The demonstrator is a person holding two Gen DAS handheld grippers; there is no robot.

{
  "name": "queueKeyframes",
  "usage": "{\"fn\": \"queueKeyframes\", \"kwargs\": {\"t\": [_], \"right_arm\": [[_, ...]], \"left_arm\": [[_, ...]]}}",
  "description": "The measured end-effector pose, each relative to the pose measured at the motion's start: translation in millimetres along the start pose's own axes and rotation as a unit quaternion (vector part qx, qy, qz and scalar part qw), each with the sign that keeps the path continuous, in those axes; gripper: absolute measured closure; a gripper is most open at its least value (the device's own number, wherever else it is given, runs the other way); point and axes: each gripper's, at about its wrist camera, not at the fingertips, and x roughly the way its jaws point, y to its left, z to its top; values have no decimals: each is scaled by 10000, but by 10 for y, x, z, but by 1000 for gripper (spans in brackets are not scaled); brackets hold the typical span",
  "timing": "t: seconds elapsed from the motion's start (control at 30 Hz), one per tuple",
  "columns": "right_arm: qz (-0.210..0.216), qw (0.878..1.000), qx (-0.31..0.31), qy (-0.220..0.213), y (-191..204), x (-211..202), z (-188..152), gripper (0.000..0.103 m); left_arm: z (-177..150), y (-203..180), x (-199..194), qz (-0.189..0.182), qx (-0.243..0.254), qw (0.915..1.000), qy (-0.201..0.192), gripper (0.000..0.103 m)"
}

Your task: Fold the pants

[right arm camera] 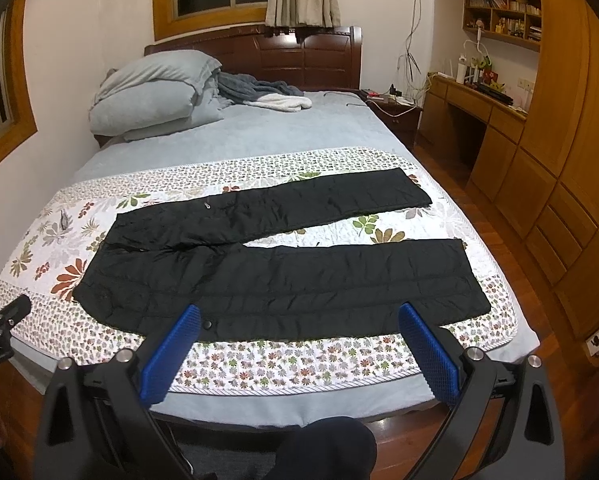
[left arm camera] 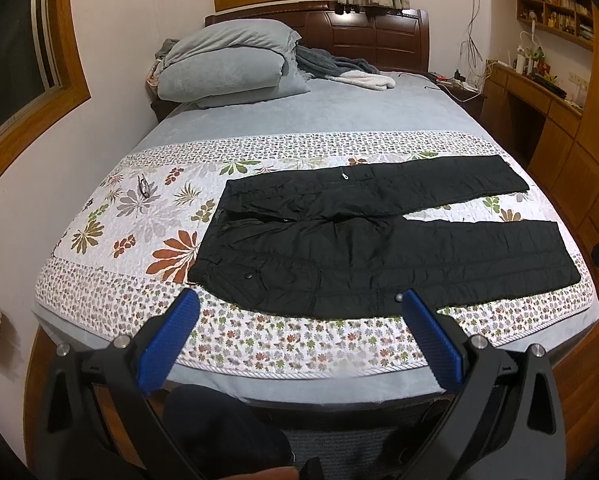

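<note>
The black quilted pants (left arm camera: pixel 379 236) (right arm camera: pixel 275 264) lay flat and unfolded across the middle of both frames, waistband toward the left, the two legs spread apart in a narrow V running to the right.

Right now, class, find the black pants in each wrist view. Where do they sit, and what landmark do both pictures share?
Left wrist: black pants lie flat right of centre on the floral quilt, waistband left.
Right wrist: black pants lie centred, legs running right.
Shared landmark: the stacked grey pillows by the headboard.
</note>
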Motion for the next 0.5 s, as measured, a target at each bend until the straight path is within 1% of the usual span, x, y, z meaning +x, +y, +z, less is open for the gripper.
{"fn": "queueKeyframes", "kwargs": {"t": [0.2,0.33,0.5], "right_arm": [[34,10000,15,18,-9,14,-6,3],[10,10000,22,36,-31,40,-11,3],[-4,10000,-60,43,25,49,-10,3]], "left_arm": [[4,-25,11,32,39,10000,54,2],[21,-8,-30,88,33,9999,-52,2],[20,45,-5,101,12,9999,-40,2]]}}
